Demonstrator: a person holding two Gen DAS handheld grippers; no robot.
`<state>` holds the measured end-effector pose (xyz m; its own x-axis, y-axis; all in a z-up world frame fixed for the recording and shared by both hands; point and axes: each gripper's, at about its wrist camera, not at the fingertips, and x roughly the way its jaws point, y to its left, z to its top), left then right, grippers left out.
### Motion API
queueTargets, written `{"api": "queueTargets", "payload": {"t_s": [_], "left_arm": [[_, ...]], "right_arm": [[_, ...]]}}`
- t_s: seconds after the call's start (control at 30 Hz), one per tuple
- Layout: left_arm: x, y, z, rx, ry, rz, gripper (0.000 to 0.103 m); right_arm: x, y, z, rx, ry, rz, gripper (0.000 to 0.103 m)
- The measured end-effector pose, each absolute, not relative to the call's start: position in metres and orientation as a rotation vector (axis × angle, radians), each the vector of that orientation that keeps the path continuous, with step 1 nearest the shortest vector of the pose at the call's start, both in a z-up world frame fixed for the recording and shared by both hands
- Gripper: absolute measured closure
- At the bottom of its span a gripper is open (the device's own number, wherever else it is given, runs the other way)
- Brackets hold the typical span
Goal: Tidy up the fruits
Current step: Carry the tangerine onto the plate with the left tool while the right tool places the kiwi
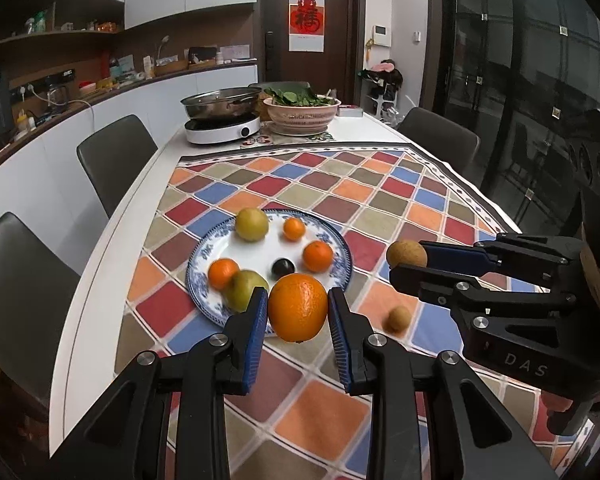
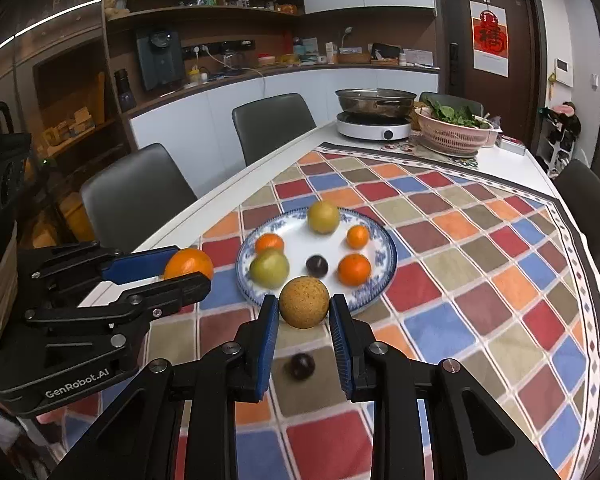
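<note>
Large orange pinched in left claw, aloft at the plate's near rim. Brown round fruit clamped in right claw, likewise raised. Carry step, likely; next: lower each onto bare plate, clear of six fruits there.

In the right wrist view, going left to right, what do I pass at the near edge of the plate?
Left gripper holding the large orange → green pear → brown fruit in the right gripper → tangerine.
</note>
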<state>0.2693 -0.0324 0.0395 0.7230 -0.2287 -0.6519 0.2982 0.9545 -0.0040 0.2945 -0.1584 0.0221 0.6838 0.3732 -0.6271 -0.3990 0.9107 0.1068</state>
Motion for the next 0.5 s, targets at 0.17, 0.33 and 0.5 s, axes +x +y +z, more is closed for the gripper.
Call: {"api": "queueTargets", "payload": {"t_s": [0.17,0.33,0.5], "left_arm": [[0.3,-0.025,0.036,0.103,0.718,-0.305,0.072],[0.332,-0.019,0.026,0.113,0.742,-0.301,0.072],[0.364,-0.014,0.014,0.121,0.766,-0.299,0.072]], "right_arm": [[0.322,-0.151,0.02,-0.049,0.704,0.422,0.076],[0.354,-0.139,0.015,-0.083,0.723,0.423,0.076],[0.386,-0.133,0.005,-0.101,0.751,0.408,0.076]]}}
